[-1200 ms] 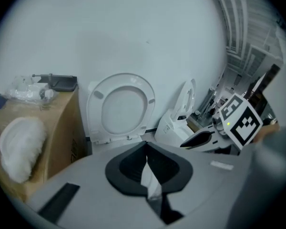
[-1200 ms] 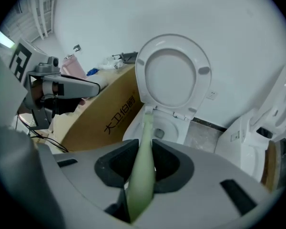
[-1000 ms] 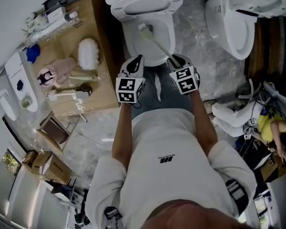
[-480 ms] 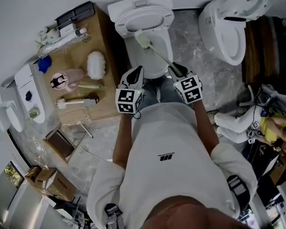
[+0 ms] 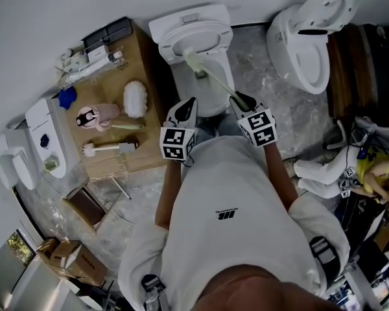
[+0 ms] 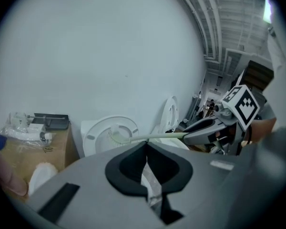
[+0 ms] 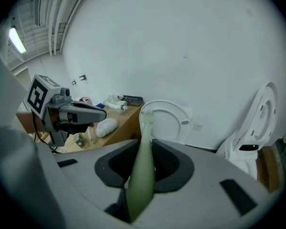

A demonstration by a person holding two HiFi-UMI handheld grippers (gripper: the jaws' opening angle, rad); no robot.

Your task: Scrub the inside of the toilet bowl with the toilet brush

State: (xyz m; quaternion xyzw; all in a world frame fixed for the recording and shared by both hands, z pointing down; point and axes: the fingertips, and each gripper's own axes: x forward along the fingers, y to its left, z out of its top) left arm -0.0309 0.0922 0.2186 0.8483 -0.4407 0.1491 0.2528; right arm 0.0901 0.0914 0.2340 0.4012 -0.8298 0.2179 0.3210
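The white toilet (image 5: 215,91) stands at the top centre with its lid (image 5: 190,33) raised. My right gripper (image 5: 241,100) is shut on the pale green handle of the toilet brush (image 5: 214,78), just above the bowl's front rim. The brush head (image 5: 193,59) reaches the back of the bowl, close under the lid. In the right gripper view the toilet brush (image 7: 143,171) runs out from my right gripper (image 7: 145,149) toward the lid (image 7: 171,123). My left gripper (image 5: 187,109) hovers left of the bowl. In its own view the left gripper (image 6: 145,146) is shut and holds nothing, and the toilet brush (image 6: 152,137) crosses ahead.
A wooden cabinet (image 5: 142,144) left of the toilet carries a fluffy white brush (image 5: 135,98), a pink object (image 5: 96,116) and bottles. A second toilet (image 5: 308,41) with its lid up stands at the right. Cardboard boxes (image 5: 68,254) and clutter (image 5: 356,167) lie on the floor.
The head view has swung, so the toilet sits lower in the picture. Both grippers keep their places at the bowl's front, and the brush head has edged toward the back rim.
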